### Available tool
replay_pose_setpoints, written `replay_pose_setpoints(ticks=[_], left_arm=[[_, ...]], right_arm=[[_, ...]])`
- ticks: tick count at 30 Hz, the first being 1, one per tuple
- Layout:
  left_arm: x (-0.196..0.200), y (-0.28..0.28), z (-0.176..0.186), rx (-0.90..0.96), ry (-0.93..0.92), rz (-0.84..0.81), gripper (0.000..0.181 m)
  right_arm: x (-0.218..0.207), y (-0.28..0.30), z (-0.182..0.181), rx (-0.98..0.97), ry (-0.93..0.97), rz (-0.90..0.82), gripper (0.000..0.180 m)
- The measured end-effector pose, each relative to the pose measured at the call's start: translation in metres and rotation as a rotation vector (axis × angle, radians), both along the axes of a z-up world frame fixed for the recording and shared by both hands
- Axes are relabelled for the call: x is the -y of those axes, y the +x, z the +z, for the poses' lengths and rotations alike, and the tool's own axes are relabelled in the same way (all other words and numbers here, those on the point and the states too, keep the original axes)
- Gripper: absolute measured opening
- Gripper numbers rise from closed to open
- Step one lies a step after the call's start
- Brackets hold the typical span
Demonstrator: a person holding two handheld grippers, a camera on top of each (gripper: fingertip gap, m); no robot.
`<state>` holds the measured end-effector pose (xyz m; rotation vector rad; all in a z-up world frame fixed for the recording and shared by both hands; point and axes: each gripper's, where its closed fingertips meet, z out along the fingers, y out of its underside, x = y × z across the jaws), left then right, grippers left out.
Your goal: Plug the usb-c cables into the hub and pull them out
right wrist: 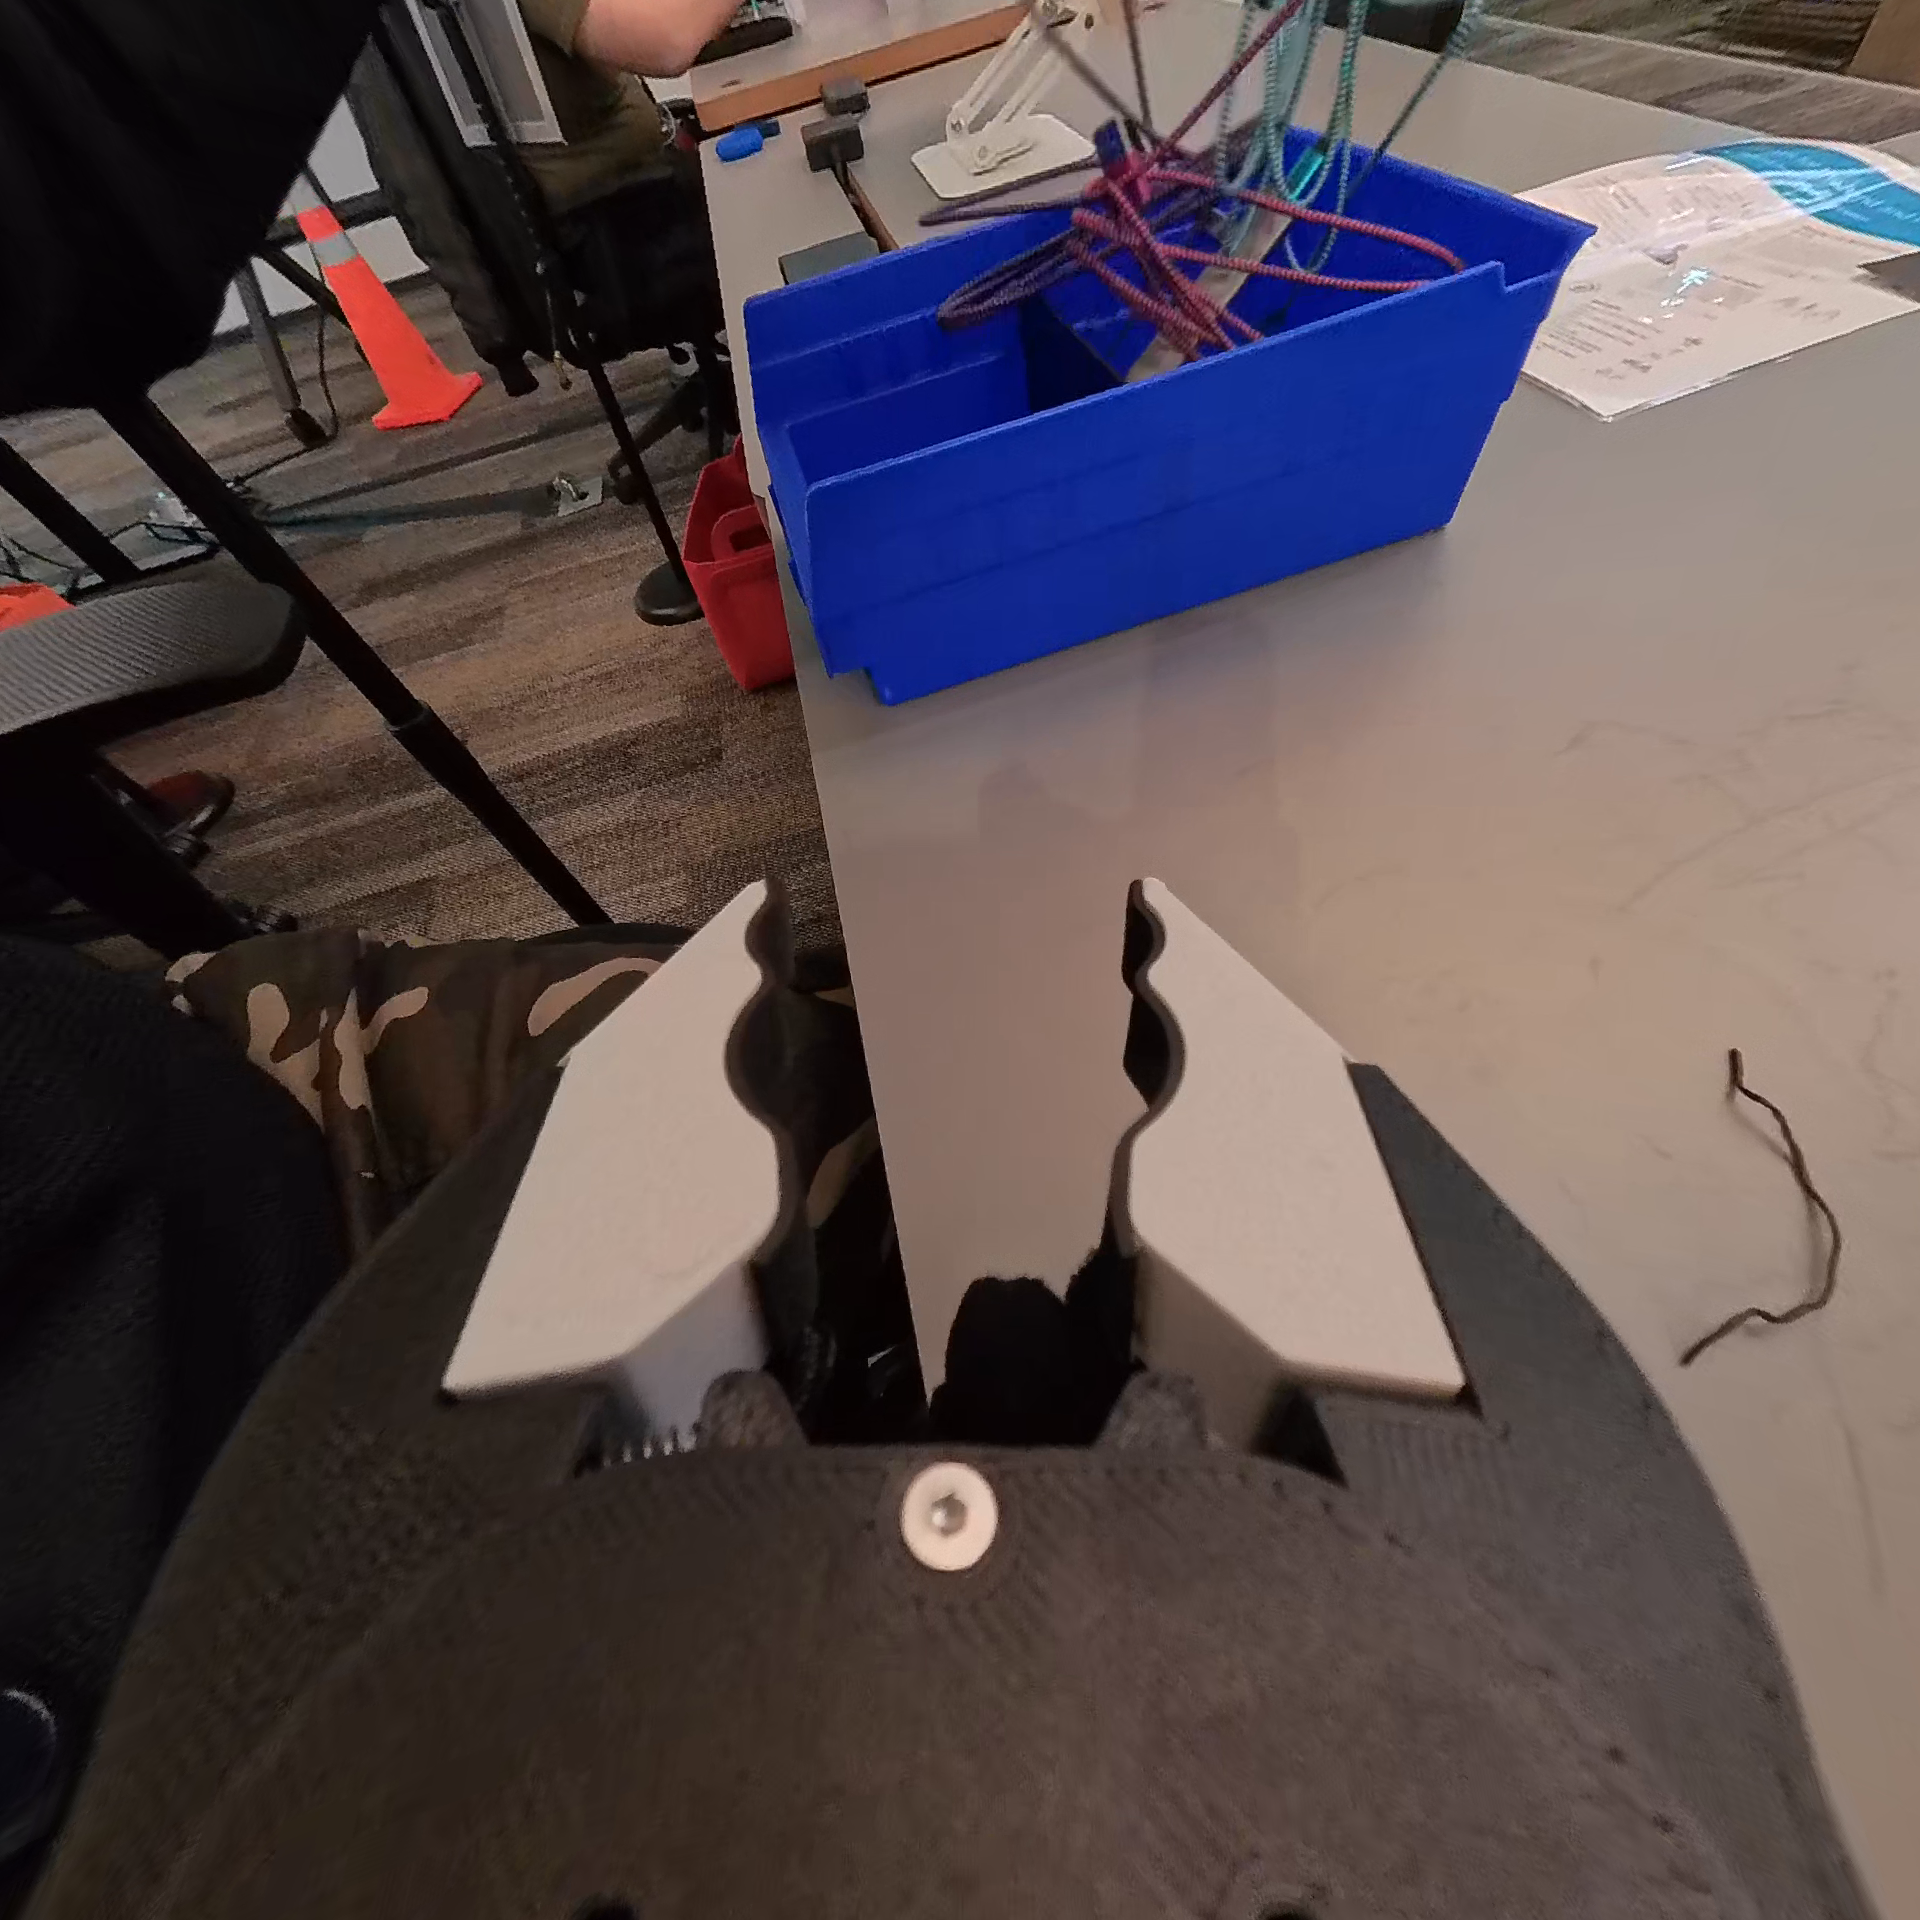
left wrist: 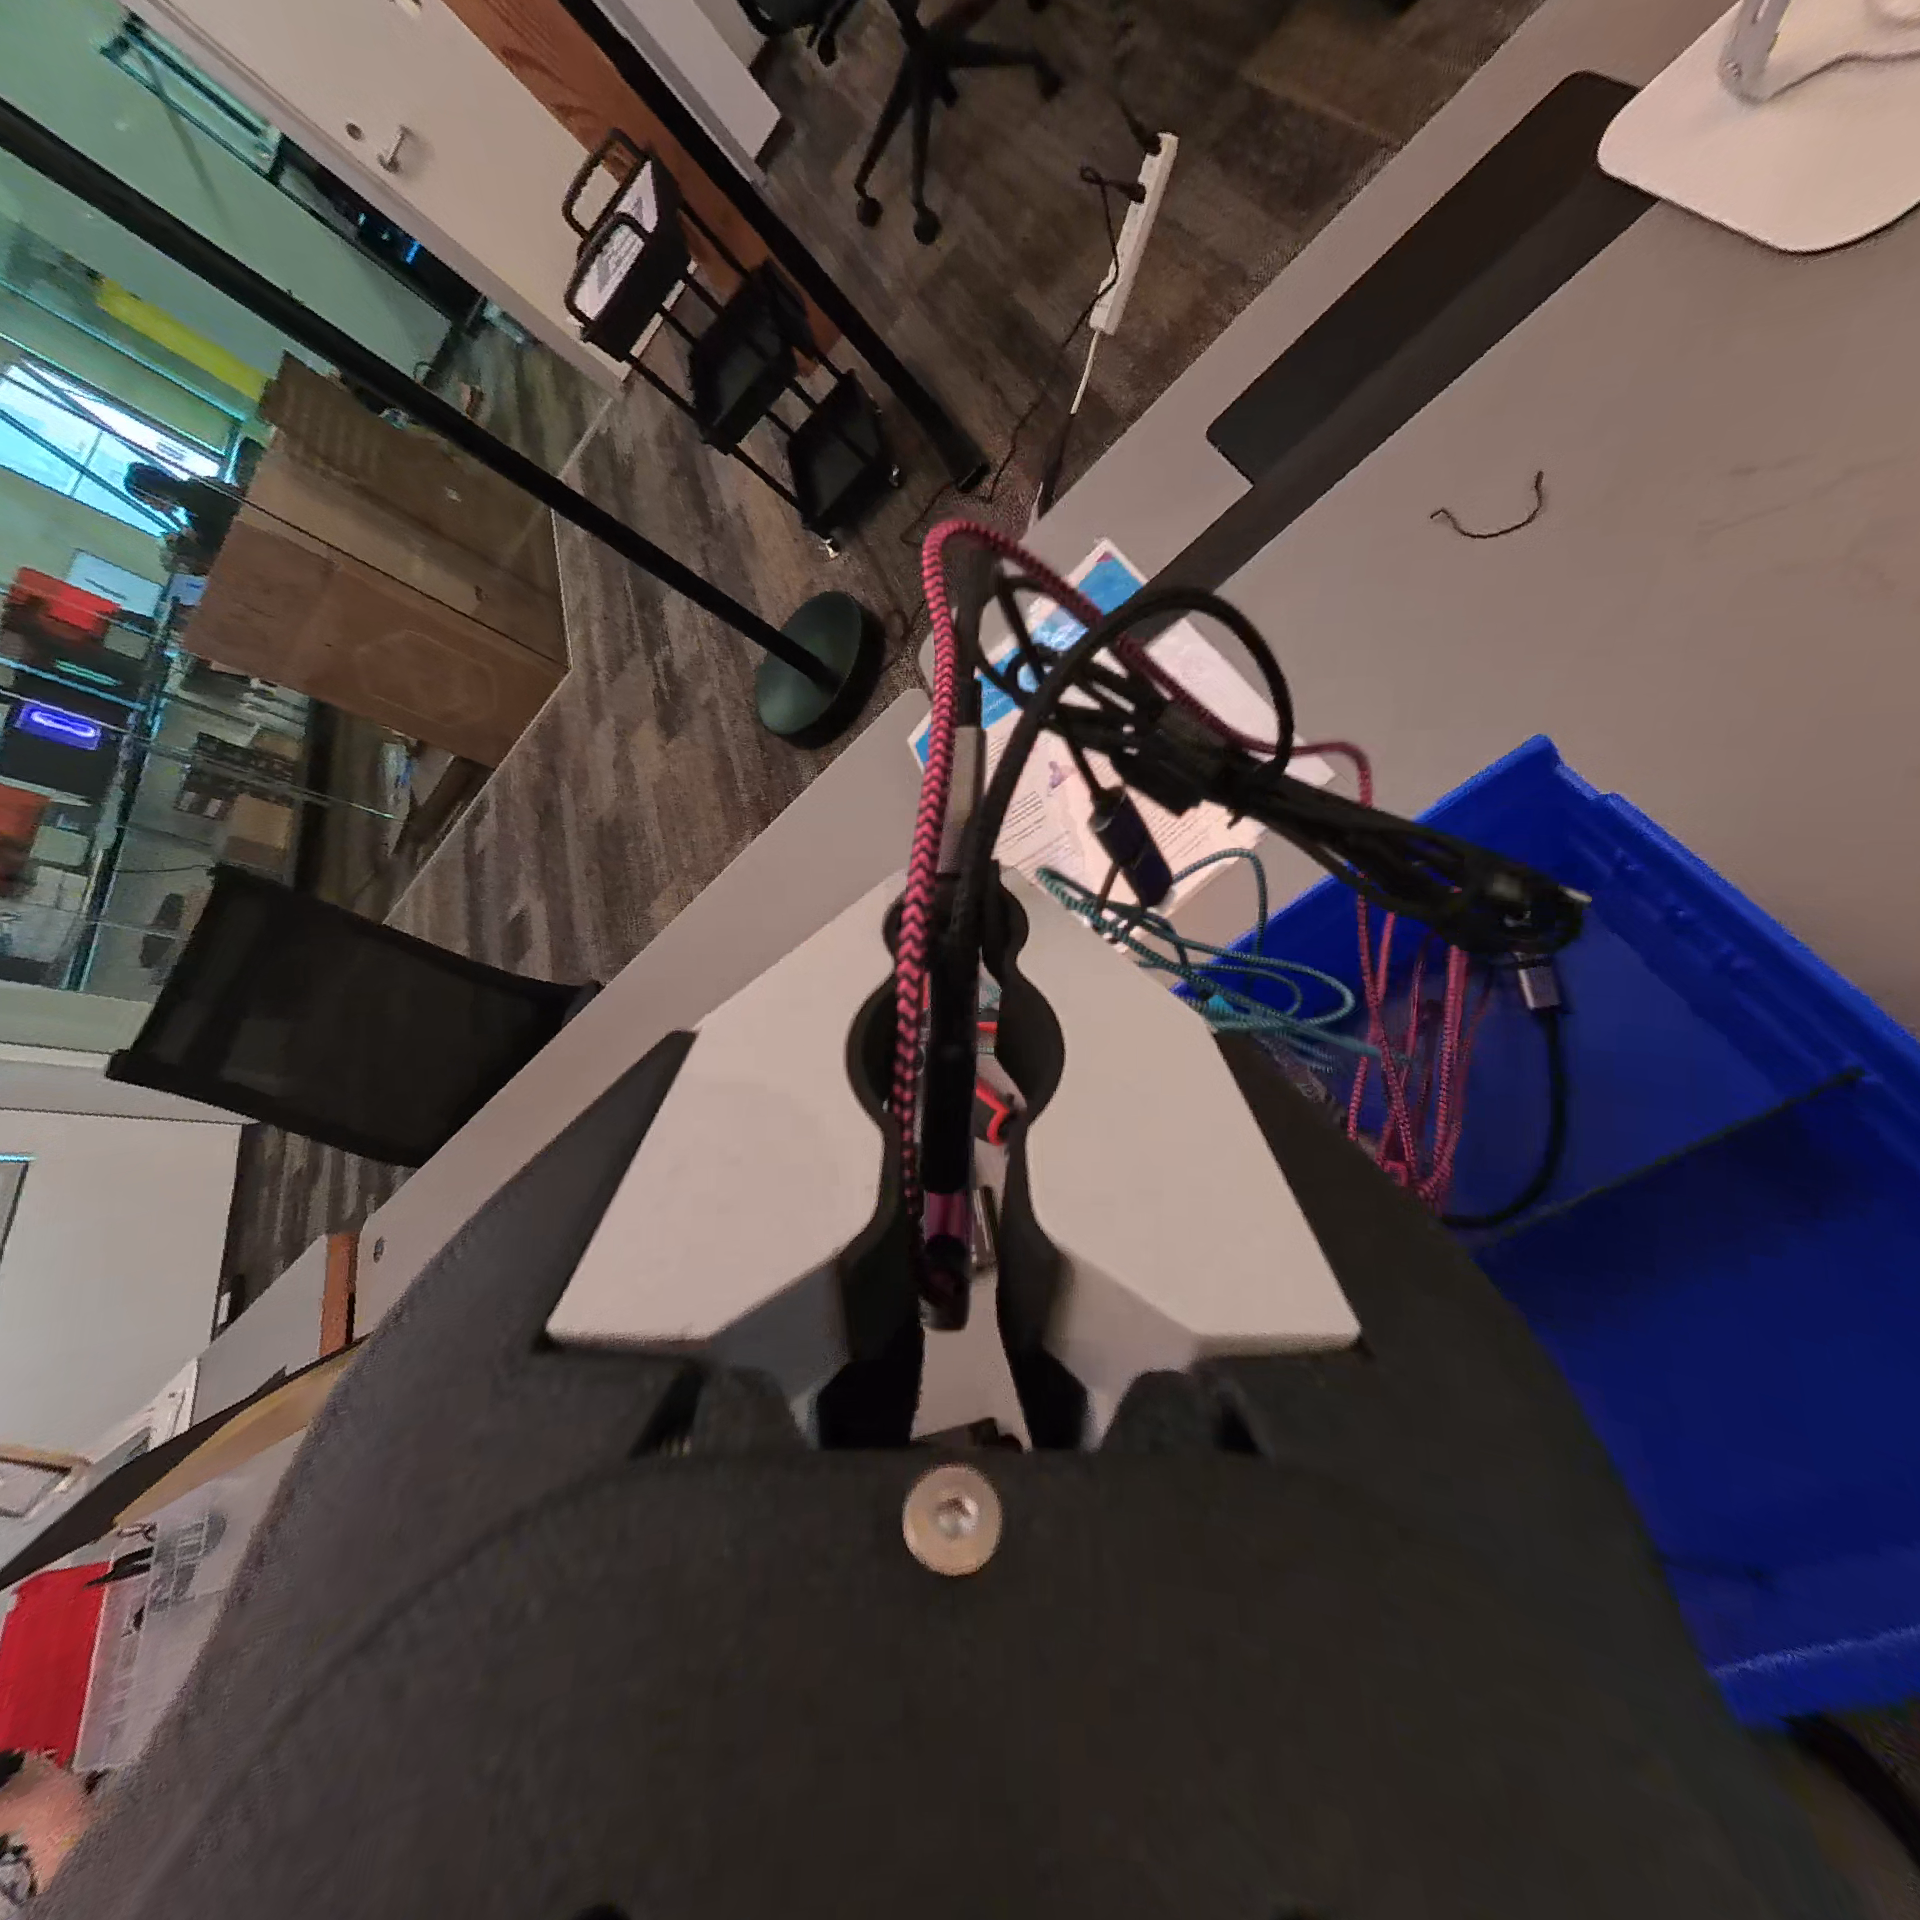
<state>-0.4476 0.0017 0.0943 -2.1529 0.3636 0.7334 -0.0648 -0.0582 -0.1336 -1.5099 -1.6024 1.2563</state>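
My left gripper [left wrist: 951,920] is shut on a bundle of cables: a pink-and-black braided cable [left wrist: 935,790] and a black cable [left wrist: 961,1039], with plug ends lying between the fingers. The bundle hangs in the air beyond the fingertips. It runs into a dark knot of black cables and plugs [left wrist: 1174,748], then trails down into the blue bin [left wrist: 1662,1143]. I cannot pick out the hub for certain. My right gripper [right wrist: 951,894] is open and empty over the table's near left edge. The blue bin [right wrist: 1122,520] stands ahead of it, with cables [right wrist: 1174,249] rising from it.
A printed sheet [right wrist: 1714,270] lies right of the bin on the grey table [right wrist: 1455,831]. A loose dark thread [right wrist: 1787,1195] lies at the right. A white lamp base [right wrist: 997,135] stands behind the bin. An orange cone [right wrist: 384,312], a red container [right wrist: 738,582] and chairs are on the floor at the left. Across from one pair of fingers to the other is roughly 45 cm.
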Motion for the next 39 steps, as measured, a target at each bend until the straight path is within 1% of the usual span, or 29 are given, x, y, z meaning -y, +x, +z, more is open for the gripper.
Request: replay_pose_setpoints(ticks=[7, 11, 14, 18, 22, 26, 32, 36, 39], left_arm=[[0.002, -0.005, 0.02, -0.016, 0.027, 0.028, 0.008], [-0.002, -0.01, 0.032, 0.025, 0.055, 0.046, 0.007], [-0.008, -0.017, 0.048, 0.072, 0.088, 0.069, 0.007], [-0.015, -0.024, 0.08, 0.096, 0.144, 0.093, 0.007], [-0.017, -0.018, 0.118, 0.109, 0.228, 0.07, 0.007], [-0.014, -0.012, 0.148, 0.13, 0.291, 0.062, 0.007], [-0.021, -0.002, 0.191, 0.094, 0.344, 0.068, 0.007], [-0.029, -0.01, 0.218, 0.163, 0.401, 0.075, 0.007], [-0.037, -0.006, 0.236, 0.174, 0.431, 0.069, 0.007]], right_arm=[[0.006, -0.002, 0.001, 0.003, 0.008, 0.017, 0.063], [0.005, -0.001, 0.002, 0.002, 0.006, 0.013, 0.063], [0.005, -0.001, 0.002, 0.001, 0.002, 0.014, 0.063], [0.007, -0.002, 0.003, 0.0, 0.004, 0.019, 0.063], [0.008, -0.002, 0.004, -0.005, 0.003, 0.024, 0.063], [0.007, -0.001, 0.006, -0.011, 0.001, 0.023, 0.063], [0.009, 0.0, 0.008, -0.018, 0.005, 0.027, 0.063], [0.009, 0.0, 0.012, -0.025, 0.009, 0.026, 0.063], [0.009, 0.001, 0.013, -0.027, 0.009, 0.024, 0.063]])
